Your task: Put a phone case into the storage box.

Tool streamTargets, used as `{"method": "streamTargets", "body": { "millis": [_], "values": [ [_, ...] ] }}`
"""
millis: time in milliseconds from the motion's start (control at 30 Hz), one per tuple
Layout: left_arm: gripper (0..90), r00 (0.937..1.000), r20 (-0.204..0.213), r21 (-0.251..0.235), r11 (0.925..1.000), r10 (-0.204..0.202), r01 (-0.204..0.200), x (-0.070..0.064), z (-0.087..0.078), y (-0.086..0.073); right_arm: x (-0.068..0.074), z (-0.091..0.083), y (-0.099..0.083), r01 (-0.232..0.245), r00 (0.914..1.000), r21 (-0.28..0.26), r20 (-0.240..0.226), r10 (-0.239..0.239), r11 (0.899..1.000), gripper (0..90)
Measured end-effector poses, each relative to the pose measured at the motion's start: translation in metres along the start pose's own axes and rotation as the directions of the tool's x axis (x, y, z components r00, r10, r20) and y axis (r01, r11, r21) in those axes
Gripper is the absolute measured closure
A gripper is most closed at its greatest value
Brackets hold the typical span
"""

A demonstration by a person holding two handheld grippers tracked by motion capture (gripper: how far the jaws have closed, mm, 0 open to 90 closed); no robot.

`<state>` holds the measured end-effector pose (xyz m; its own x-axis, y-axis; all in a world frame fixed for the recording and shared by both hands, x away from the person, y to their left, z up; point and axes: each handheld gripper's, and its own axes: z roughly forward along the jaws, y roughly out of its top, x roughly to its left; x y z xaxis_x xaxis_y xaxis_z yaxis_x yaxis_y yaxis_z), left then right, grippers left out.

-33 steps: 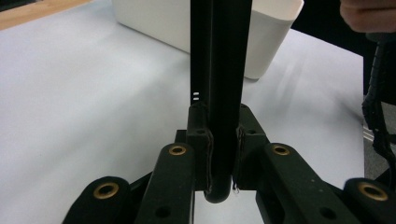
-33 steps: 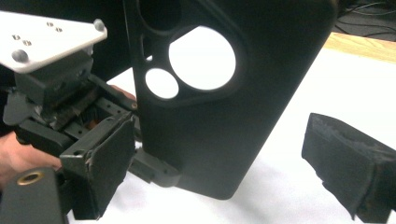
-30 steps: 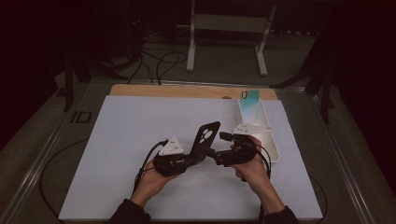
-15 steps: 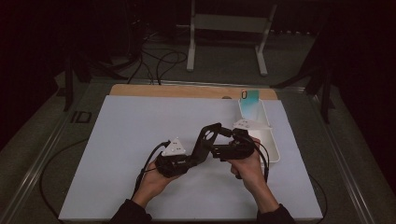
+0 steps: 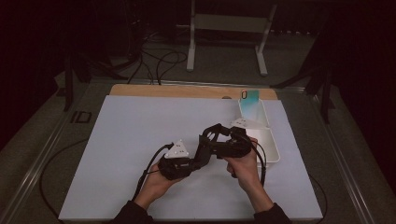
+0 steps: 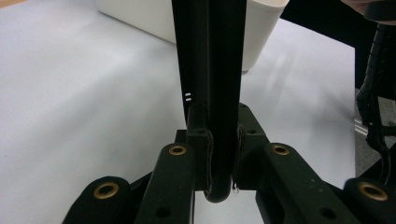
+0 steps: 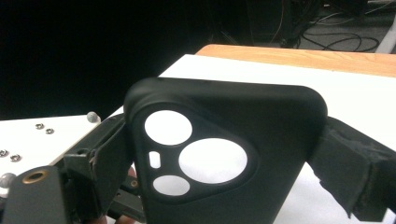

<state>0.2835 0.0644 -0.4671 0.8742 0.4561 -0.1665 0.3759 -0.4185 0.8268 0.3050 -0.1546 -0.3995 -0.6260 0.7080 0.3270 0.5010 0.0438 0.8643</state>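
A black phone case (image 5: 212,135) with round camera cut-outs hangs above the white mat between both grippers. My left gripper (image 5: 201,154) is shut on its lower end; in the left gripper view the case (image 6: 224,70) stands edge-on between the closed jaws. My right gripper (image 5: 218,142) comes in from the right. In the right gripper view the case (image 7: 224,154) faces the camera, with one padded finger (image 7: 355,172) against its right edge and the other finger (image 7: 105,158) against its left edge.
A white bin (image 5: 270,142) lies on the mat just right of the hands, and a teal phone case (image 5: 250,99) leans at its far end. The bin's wall (image 6: 159,18) stands close behind the held case. A wooden strip (image 5: 187,91) edges the back.
My right gripper has moved left onto the case, and its jaws now sit on the case's side edges. The case has tipped lower towards the right hand. The left gripper has held its grip.
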Motion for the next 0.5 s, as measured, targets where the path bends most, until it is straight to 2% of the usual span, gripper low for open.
{"method": "streamTargets", "body": {
  "millis": [400, 500],
  "values": [
    [80.2, 1.0, -0.002, 0.005, 1.0, 0.0, 0.0, 0.0002, 0.0018, -0.0008, 0.0039, -0.001, -0.0003, 0.038, 0.9992, 0.002, 0.009, -0.038, 0.999, 14.3],
    [76.2, 1.0, -0.008, 0.008, 1.0, -0.003, 0.003, 0.0008, 0.002, -0.0006, 0.0035, -0.0013, -0.0006, 0.035, 0.9994, 0.002, 0.0, -0.035, 0.999, 14.4]
  ]
}}
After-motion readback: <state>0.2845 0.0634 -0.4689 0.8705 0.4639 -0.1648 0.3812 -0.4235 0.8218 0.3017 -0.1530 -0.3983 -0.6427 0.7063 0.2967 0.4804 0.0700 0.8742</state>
